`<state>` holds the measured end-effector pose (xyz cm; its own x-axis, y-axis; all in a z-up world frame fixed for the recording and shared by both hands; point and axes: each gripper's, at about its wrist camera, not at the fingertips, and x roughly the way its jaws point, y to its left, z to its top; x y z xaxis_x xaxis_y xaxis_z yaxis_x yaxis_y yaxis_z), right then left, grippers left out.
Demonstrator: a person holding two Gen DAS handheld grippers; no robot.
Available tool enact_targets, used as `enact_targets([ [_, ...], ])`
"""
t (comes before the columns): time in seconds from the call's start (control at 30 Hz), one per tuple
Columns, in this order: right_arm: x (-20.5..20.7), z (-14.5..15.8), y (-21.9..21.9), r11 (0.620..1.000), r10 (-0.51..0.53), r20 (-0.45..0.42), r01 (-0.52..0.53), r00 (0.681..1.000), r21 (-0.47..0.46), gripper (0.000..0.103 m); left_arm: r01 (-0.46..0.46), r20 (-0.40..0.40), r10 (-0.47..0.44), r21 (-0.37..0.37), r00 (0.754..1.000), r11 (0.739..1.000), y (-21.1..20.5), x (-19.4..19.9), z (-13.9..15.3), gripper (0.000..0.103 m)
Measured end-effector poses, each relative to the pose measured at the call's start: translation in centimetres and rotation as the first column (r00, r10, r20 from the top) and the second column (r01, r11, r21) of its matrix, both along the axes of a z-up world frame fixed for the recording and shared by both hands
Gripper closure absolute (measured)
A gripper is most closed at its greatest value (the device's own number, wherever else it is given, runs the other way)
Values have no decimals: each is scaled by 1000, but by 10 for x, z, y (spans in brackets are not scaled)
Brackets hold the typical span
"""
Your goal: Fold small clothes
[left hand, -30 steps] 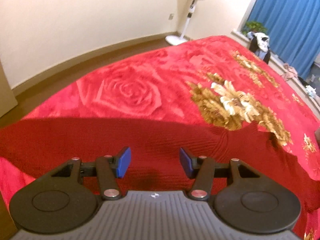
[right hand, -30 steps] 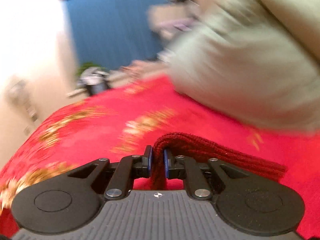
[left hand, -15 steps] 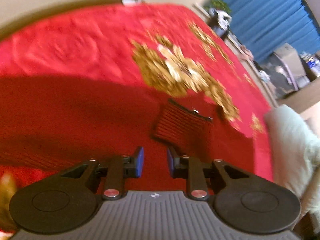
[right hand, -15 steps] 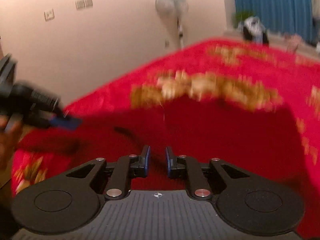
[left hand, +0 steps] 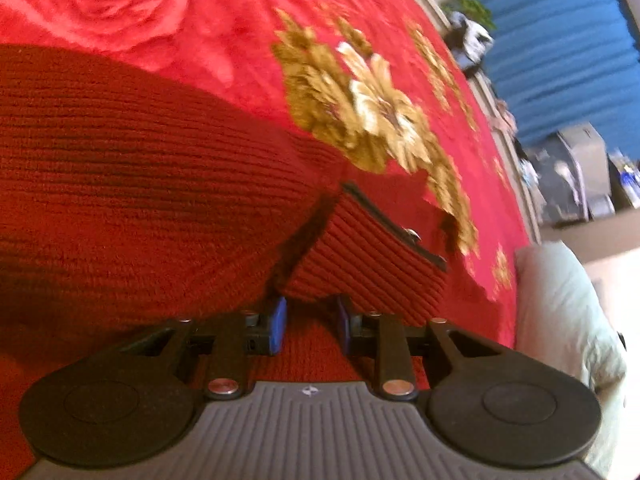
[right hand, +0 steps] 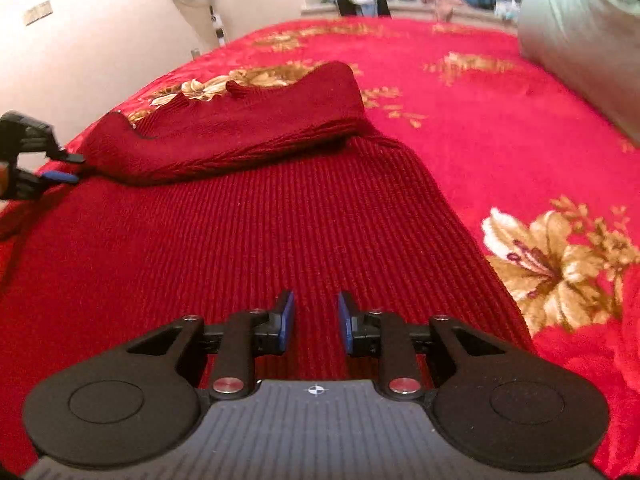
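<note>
Across the frame's middle: red knitted sweater spread on the bed, sleeve folded over for folding. Right gripper jaws opening, empty; left gripper jaws slightly apart, nothing pinched.

The left gripper is cut off by the right wrist view's left edge, and the pale green pillow runs past the left wrist view's right edge.

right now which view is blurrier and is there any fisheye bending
Left wrist view is softer: the gold flower print and blue curtain smear with motion. Right wrist view is crisp on the red knit garment; both bow the bedspread edges.
</note>
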<state>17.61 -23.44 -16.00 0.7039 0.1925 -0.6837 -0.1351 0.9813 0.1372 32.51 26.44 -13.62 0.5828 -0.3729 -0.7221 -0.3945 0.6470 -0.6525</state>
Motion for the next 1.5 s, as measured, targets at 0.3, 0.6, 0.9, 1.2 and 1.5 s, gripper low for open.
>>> enact_targets([
  [0.3,-20,-25,5,999,-24,212,29,977,-20,78,-20,60,18,24,998,1000,-1,-1,-1,74],
  [0.6,-31,-26,8,999,-23,234,33,972,-42,77,1,127,-27,200,992,980,-6,-37,51,95],
  [0.9,-31,-28,14,996,-20,248,41,969,-81,77,-5,50,-14,356,999,934,20,-72,76,92],
  [1.2,-28,-22,18,994,-24,239,48,971,-96,77,173,-63,-162,345,985,922,0,-52,49,63],
  [1.5,79,26,22,971,-70,74,51,995,233,54,145,0,-156,374,988,916,8,-46,69,63],
])
